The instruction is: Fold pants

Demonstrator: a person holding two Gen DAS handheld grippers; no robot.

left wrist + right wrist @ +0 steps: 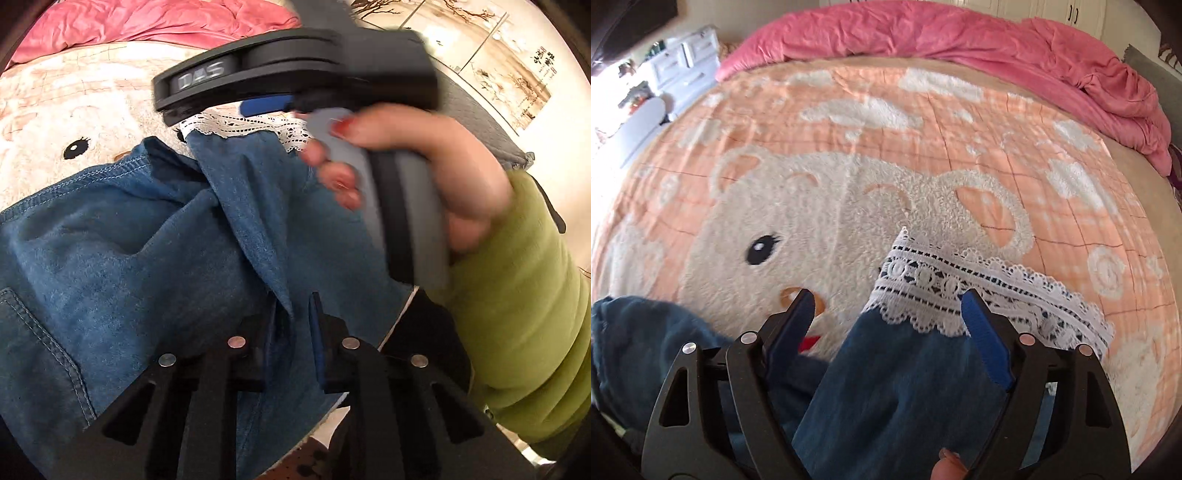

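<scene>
Item: pants (129,236), blue denim, lace hem (960,280), lying on bed, lower centre of both frames.
Left tool (295,321): I am pinching denim fold.
Right tool (886,310): I am holding it spread over hem.
Risk, my judgement: thin pinch slipping; lace snagging on pad.
Surface: bear blanket (849,203); pink duvet (923,33) upper frame; white drawers (679,62) upper left.

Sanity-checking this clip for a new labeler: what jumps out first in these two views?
The blue denim pants fill the lower left of the left wrist view, and the left gripper is pinched on a fold of them. In the right wrist view, the white lace hem of a pant leg lies between the open right gripper fingers, on a peach bear blanket. A pink duvet is bunched along the far edge.
</scene>
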